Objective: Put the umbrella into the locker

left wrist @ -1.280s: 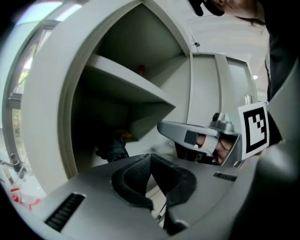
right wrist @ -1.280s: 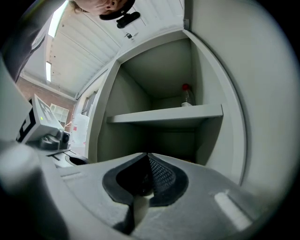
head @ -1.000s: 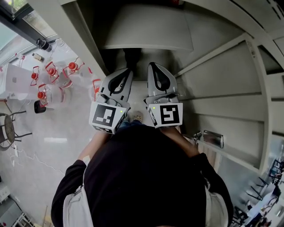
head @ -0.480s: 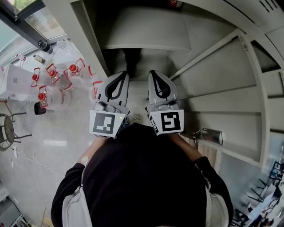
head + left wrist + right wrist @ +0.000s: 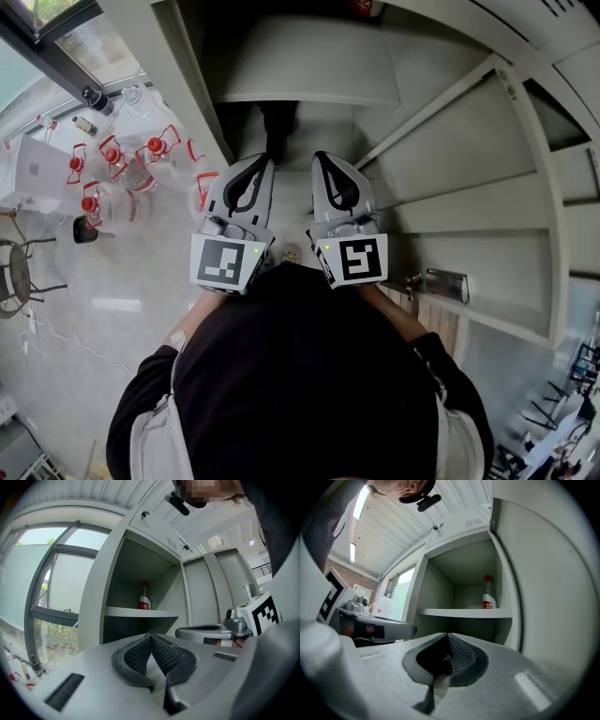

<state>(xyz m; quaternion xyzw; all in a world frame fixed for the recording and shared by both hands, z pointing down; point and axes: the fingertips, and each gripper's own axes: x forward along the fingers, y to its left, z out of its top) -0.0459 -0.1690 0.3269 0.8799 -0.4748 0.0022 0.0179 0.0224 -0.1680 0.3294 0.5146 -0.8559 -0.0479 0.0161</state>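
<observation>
My left gripper (image 5: 150,635) is clenched, nothing between the pads. My right gripper (image 5: 448,635) is the same: pads together, empty. Both are level, side by side, just in front of the open locker (image 5: 108,588).

No umbrella in either grip. Head view shows a dark upright shape (image 5: 277,127) in the lower compartment, under the shelf (image 5: 140,612). My guess is that's it, already inside, but it's too dark to confirm.

If so, placing is done and what's left is a clean exit. Pull both grippers straight back, level, jaws shut so nothing snags. Keep clear of the shelf lip and of the pale panel (image 5: 553,597) on my right, probably the door. Don't nudge the shape: if it's only leaning in there, it could tip out.

The shelf carries one bottle (image 5: 144,599), red cap, near the back.

Beyond that: pale glossy floor (image 5: 112,291), clear jugs with red caps (image 5: 108,155) grouped on my left, by a big window (image 5: 51,588).
</observation>
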